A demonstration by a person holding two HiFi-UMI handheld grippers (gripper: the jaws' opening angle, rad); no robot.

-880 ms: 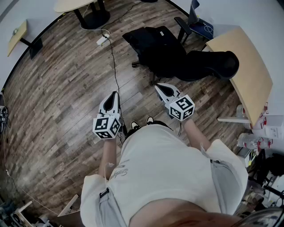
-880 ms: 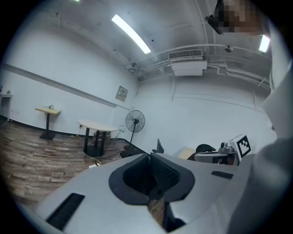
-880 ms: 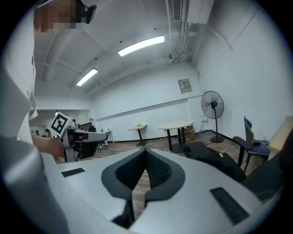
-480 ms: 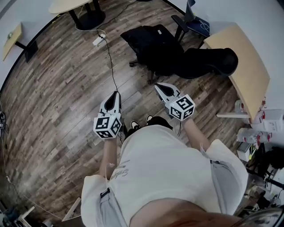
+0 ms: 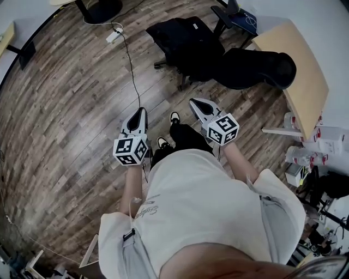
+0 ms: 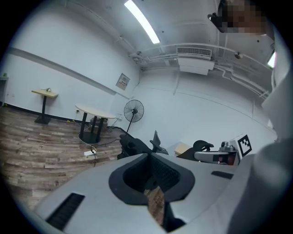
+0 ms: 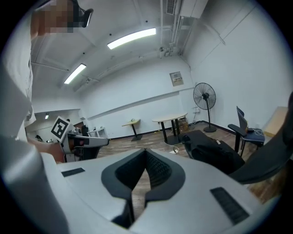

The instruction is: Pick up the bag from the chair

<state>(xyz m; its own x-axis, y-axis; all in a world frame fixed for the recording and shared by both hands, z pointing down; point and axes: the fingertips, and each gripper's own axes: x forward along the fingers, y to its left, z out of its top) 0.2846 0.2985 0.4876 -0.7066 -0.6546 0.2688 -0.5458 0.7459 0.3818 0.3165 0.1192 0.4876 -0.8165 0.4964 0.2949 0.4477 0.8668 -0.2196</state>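
Note:
A black bag [image 5: 182,41] lies on a black office chair [image 5: 181,82] at the top middle of the head view, on the wooden floor. My left gripper [image 5: 140,112] and right gripper [image 5: 195,103] are held out in front of the person, both short of the chair, jaws shut with nothing between them. In the left gripper view the left gripper [image 6: 150,155] points toward the bag [image 6: 135,146]. In the right gripper view the right gripper [image 7: 145,151] has the bag [image 7: 213,148] off to its right.
A second black chair [image 5: 256,68] stands against a light wooden table [image 5: 302,71] on the right. A power strip [image 5: 113,36] and its cable [image 5: 132,76] run across the floor left of the bag. A blue chair [image 5: 234,12] and a round table base [image 5: 101,8] stand beyond.
The person has stepped forward: a shoe now shows between the grippers. Both grippers stay shut and in much the same pose.

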